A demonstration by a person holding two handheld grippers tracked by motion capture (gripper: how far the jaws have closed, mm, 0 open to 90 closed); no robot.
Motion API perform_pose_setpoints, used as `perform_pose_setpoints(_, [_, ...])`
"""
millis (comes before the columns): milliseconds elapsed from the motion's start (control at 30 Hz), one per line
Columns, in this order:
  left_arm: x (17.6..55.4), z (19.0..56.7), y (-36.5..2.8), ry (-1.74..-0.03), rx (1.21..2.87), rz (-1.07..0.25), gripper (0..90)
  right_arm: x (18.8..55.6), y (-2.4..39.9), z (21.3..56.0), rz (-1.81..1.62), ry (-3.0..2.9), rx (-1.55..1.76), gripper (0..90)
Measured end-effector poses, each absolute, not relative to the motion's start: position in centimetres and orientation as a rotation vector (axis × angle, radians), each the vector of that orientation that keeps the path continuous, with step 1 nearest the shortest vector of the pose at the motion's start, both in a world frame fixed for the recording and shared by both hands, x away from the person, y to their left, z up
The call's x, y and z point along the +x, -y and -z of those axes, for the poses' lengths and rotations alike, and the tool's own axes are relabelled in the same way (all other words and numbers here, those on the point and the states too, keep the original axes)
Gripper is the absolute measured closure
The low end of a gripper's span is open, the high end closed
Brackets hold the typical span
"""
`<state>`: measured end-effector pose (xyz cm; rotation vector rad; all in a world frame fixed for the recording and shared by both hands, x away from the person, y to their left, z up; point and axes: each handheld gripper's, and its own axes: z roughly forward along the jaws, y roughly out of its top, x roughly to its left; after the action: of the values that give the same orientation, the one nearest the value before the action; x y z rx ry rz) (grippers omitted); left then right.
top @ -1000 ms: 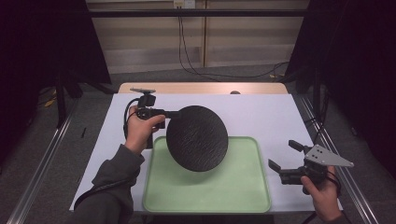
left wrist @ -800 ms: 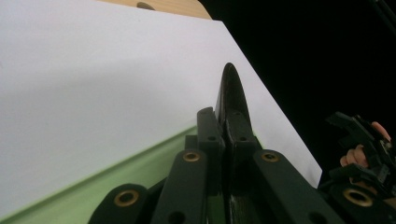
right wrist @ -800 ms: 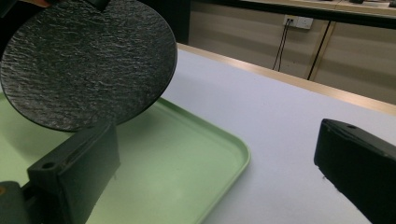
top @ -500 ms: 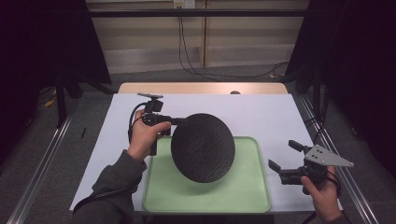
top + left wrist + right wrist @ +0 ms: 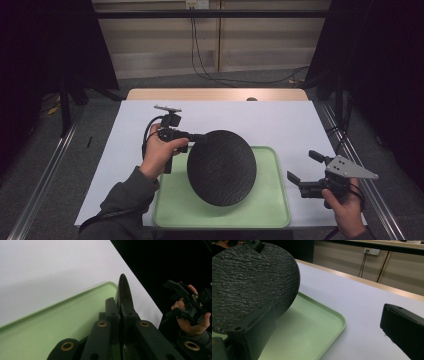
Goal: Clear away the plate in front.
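While the left gripper (image 5: 196,137) clamps the rim of the round black rough-textured plate (image 5: 221,167) at about its ten o'clock, the plate hangs tilted over the pale green plastic tray (image 5: 272,210) on the white worktop (image 5: 280,125). Judging by this, the step in hand is bringing the plate onto the tray; next it likely needs lowering flat inside the rim before the jaws let go. At the tray's three o'clock, the right gripper (image 5: 303,169) waits with jaws spread, holding nothing.
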<state>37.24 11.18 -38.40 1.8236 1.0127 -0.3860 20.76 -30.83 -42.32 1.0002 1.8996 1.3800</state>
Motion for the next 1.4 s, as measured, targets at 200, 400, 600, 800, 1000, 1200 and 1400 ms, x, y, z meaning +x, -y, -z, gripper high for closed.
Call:
perform_pose_setpoints(200, [36.5,39.2,-10.7,-0.999,1.832,0.414,86.7,20.7,30.7,42.3,-1.375,-1.898,0.995,0.0])
perform_pose_setpoints(400, [36.0,39.8,-10.4,-0.993,1.843,0.429,86.4,20.7,30.7,42.3,-1.370,-1.891,0.998,0.0])
perform_pose_setpoints(600, [35.6,40.9,-10.1,-0.996,1.839,0.437,86.3,20.7,30.8,42.2,-1.381,-1.902,0.989,0.0])
perform_pose_setpoints(800, [35.6,41.7,-10.2,-1.006,1.836,0.445,86.0,20.7,30.8,42.2,-1.378,-1.899,0.993,0.0])
perform_pose_setpoints(1000, [35.5,42.1,-10.3,-1.012,1.856,0.403,87.3,20.7,30.8,42.2,-1.376,-1.900,0.995,0.0])
perform_pose_setpoints(1200, [35.5,42.6,-10.5,-1.027,1.837,0.412,87.6,20.7,30.8,42.2,-1.379,-1.898,0.994,0.0])
perform_pose_setpoints(1400, [35.6,43.2,-10.7,-1.030,1.830,0.403,87.6,20.7,30.8,42.2,-1.375,-1.899,0.992,0.0])
